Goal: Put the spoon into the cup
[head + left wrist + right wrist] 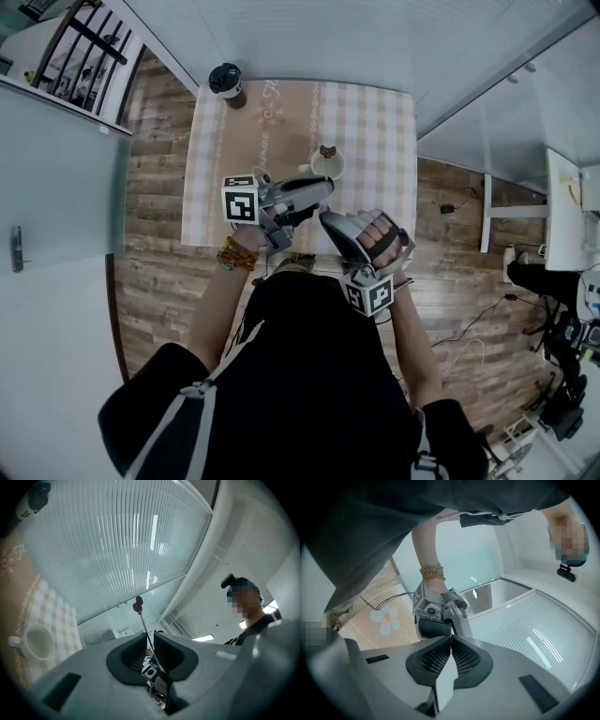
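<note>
Near the cup [37, 641], left hand-held gripper [149, 637] pinches the spoon [137, 603] at its stem, right hand-held gripper [451, 637] at its bowl.

Wood-plank floor [159, 234] surrounds a checked-cloth table [375, 122] (white desk [562, 216] far right).

Thin spoon [137, 604], brown knob, held aloft; white cup [38, 641] upright, empty.

A checked-cloth table [375, 112] carries a white cup [328, 167] and a lidded paper cup [226, 82].
</note>
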A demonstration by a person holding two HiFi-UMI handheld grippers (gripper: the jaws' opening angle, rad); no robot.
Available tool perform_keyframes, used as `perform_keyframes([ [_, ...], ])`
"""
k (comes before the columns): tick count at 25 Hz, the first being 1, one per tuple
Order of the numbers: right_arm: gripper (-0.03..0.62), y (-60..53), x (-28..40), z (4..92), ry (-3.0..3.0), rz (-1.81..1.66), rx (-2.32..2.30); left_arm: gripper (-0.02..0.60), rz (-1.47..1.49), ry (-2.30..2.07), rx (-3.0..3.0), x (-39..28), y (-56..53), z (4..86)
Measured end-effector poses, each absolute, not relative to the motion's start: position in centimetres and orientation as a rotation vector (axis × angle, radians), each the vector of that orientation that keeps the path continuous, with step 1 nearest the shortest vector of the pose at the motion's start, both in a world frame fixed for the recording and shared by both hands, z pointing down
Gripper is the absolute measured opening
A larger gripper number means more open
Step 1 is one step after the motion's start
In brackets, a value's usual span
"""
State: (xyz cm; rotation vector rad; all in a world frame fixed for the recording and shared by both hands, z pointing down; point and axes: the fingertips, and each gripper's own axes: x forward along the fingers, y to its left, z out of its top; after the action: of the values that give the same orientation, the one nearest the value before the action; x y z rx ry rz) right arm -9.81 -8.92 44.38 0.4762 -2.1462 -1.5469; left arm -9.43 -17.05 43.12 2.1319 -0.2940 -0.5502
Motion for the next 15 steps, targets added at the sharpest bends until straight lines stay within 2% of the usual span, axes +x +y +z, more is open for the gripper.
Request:
perform_keyframes([
  [4,0.026,-9.4,-9.1,46.5,-2.146,-1.459,0.418,0.015,-0.499,-0.322,2.131,-8.9,-17.3,43.7],
  [11,0.025,-10.2,-6.7,48.7,-2.269,-1.131,0.575,0.014,-0.497,-0.599,2.252,-11.6,-19.3,44.4],
  [15,0.025,-10.7,-5.5,47.3,-2.449,-0.855,0.729,0.014,-0.281,-0.809,2.47,-11.7,-20.2,46.6],
])
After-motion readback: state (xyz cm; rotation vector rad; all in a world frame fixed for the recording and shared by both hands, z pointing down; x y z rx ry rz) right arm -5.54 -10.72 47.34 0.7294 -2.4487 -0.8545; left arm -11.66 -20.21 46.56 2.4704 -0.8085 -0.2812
